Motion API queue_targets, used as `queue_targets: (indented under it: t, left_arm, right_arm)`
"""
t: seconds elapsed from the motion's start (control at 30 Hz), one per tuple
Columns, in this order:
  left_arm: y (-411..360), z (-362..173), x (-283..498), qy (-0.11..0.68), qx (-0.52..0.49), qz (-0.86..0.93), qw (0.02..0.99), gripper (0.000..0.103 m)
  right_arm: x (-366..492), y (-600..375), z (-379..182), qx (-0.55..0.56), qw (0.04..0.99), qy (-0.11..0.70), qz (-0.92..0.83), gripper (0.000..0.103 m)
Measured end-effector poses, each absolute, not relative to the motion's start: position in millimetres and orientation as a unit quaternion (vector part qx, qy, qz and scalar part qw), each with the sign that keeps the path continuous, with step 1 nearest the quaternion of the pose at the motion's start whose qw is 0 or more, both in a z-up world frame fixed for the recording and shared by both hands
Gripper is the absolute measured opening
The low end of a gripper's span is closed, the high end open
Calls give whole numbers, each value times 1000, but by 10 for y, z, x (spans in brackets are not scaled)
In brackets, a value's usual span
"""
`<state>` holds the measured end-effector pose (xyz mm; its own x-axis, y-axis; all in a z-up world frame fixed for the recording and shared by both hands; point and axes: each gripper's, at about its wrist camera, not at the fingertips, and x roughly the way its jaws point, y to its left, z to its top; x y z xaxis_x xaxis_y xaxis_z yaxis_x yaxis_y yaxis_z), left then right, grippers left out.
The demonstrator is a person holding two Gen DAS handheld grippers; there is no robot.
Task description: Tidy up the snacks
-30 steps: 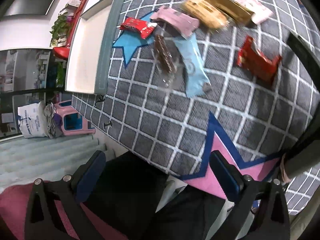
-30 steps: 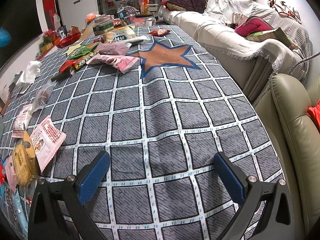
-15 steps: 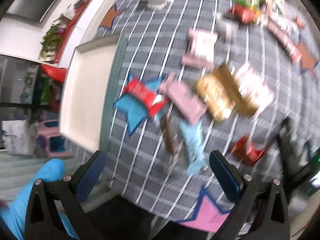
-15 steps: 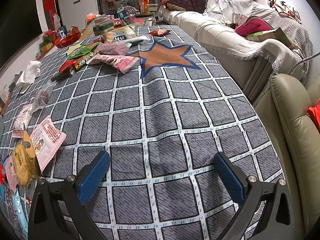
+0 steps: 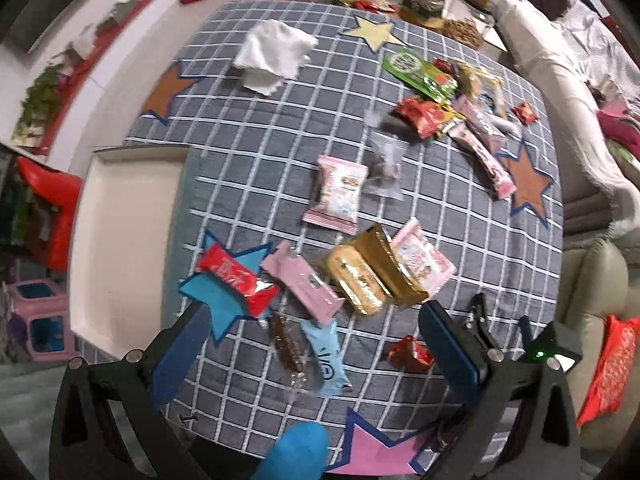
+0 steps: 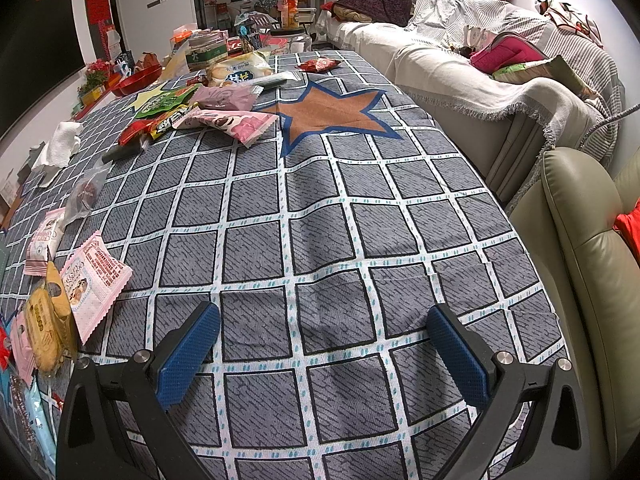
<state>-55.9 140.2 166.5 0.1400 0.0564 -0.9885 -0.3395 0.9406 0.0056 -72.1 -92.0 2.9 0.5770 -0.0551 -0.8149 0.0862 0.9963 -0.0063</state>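
Note:
In the left wrist view, snack packets lie scattered on a grey checked tablecloth (image 5: 260, 152): a red packet (image 5: 236, 278), a pink packet (image 5: 304, 286), a gold packet (image 5: 360, 280), a light blue packet (image 5: 326, 356), a brown bar (image 5: 286, 342) and a small red one (image 5: 410, 354). An empty white tray (image 5: 120, 236) lies at the left. My left gripper (image 5: 316, 356) is open and empty, high above the near snacks. My right gripper (image 6: 320, 356) is open and empty, low over bare cloth (image 6: 328, 216); the gold packet (image 6: 44, 324) shows at its left.
More snacks (image 5: 424, 76) and a white tissue (image 5: 272, 52) lie farther up the table. Jars, a bottle (image 6: 289, 8) and a red bowl (image 6: 136, 78) crowd the far end. A sofa (image 6: 460, 60) and a leather armchair (image 6: 580, 260) stand along the right edge. A blue-gloved finger (image 5: 296, 452) shows below.
The left gripper has risen and tilted up, so its view swung from the table's near edge to the whole table. The right gripper has not moved.

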Motion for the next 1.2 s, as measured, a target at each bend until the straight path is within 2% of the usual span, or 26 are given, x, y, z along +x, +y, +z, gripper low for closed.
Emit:
queue_targets:
  t: [0.23,0.3,0.43,0.93,1.13,1.2]
  left_arm:
    - [1439,2074,-558,563,-114,86,814,103]
    - [1444,2104,-504,558,-86,64,823,103]
    - [1475,2001,-389,587,-3,40,808,103]
    - [1509,1570,-701,652,81,65,751,103]
    - [1634,1434,-792,672,79,75,733,103]
    - [1660,1385,-821,679,81,77,726,103]
  right_arm:
    - [-723,-923,26,17,888,458,-40,103]
    - [-722,-917,32,17,888,458,-40,103]
    - [-725,-923,25,17,888,458,-40,103]
    - [-724,-923,23,17,888,458,-40,103]
    - [-728,-927,19,17,887,459,-40,103]
    - [-688,-918,47,20,874,483,-41,103]
